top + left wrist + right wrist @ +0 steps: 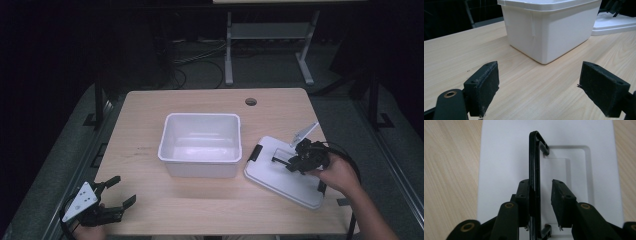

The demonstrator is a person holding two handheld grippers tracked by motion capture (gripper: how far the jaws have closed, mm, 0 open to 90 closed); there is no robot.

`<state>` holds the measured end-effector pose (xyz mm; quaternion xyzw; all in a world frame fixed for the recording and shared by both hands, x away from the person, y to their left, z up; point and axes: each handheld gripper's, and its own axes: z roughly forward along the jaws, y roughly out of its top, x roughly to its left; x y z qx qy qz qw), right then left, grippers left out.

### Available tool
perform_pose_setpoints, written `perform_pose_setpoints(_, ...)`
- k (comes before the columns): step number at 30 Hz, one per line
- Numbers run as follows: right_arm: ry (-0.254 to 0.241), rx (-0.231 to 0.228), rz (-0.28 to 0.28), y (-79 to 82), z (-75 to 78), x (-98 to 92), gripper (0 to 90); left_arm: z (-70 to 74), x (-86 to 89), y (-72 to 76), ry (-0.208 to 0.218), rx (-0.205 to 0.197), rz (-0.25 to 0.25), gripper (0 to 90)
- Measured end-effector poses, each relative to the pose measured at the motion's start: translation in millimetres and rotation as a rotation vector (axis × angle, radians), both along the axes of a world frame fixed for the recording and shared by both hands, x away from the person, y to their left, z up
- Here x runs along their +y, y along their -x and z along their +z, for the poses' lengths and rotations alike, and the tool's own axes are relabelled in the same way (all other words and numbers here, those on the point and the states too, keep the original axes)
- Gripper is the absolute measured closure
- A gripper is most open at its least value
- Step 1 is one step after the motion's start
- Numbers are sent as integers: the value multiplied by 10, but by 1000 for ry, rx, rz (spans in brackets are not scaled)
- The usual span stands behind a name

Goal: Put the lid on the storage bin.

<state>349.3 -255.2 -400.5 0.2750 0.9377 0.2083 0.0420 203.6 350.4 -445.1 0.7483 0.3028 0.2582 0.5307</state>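
Right gripper (281,161): positioned over the white lid, held in the person's right hand (340,175) at the table's right side. Jaws were partly closed around the lid's black handle; no earlier state assessed.
Right jaws, detail: in the right gripper view the handle (534,170) stood upright between the two pads. The left pad touched the bar. The right pad stood just clear of it, with a narrow gap visible. The grip was therefore not complete.
Lid (280,175): lay flat on the table directly beneath the right gripper, its recessed panel below the jaws. A black latch (255,152) sat on the lid edge ahead of the jaws, towards the bin.
Handle: raised from its recess, running away from the right gripper along the jaw line; its far end met the lid at the recess corner.
Left gripper (117,192): rested at the table's near left corner, jaws wide apart with nothing between them.
Left pads (484,87): hovered close above bare table; contact with the surface could not be determined.
Bin (200,145): white, open-topped, stood ahead of the left gripper and well apart from it; beside the lid, not touching it.
Table (140,150): light wood, bearing the bin and lid.
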Motion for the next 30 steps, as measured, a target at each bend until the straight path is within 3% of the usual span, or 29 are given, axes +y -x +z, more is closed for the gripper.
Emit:
perform_pose_setpoints(20,42,3,-18,-103,72,-29,803,2,3,5,3,-1,-1,157)
perform_pose_setpoints(30,55,19,-15,-144,66,-21,816,-1,0,-3,1,0,-2,157)
